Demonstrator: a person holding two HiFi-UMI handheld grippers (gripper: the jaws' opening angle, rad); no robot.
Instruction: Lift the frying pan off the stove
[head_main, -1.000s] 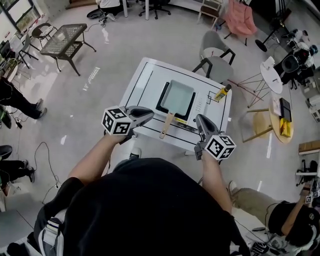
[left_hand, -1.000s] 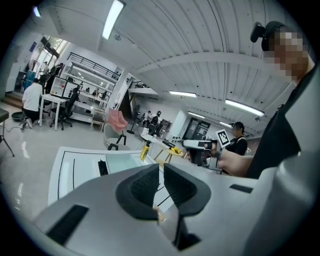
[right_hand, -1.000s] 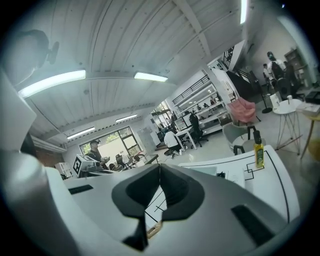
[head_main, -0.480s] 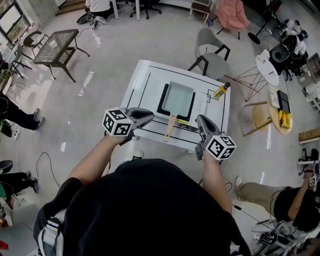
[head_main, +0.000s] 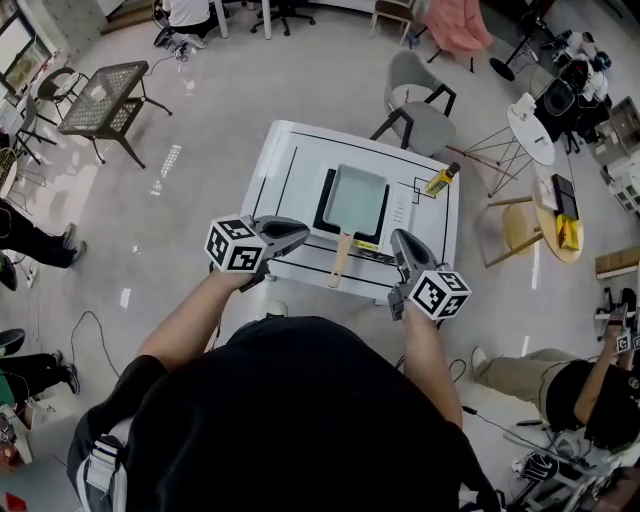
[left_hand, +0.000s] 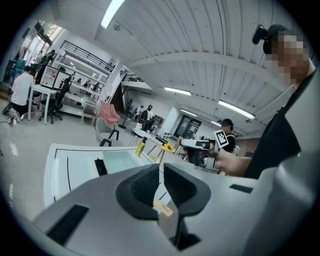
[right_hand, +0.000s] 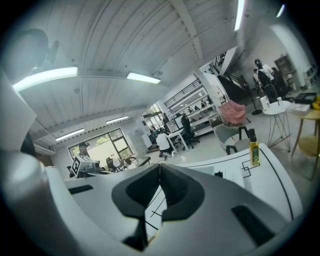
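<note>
hovering at the near edge of the table (head_main: 310, 150), both tongs are clenched on nothing. the left tongs (head_main: 298, 229) and right tongs (head_main: 399, 241) sit either side of the handle (head_main: 340, 258), apart from it. the pan (head_main: 357, 192) rests on the stove (head_main: 322, 205) mid-table, with its handle pointing back toward the person. to lift well, i'd open one pair of tongs wide first, then bring it square across the handle, close to the pan end, since the pan will likely tip forward if gripped far out. clamp firmly, then raise it straight up and level. keep clear of the bottle (head_main: 440, 181) standing just right of the stove.
</note>
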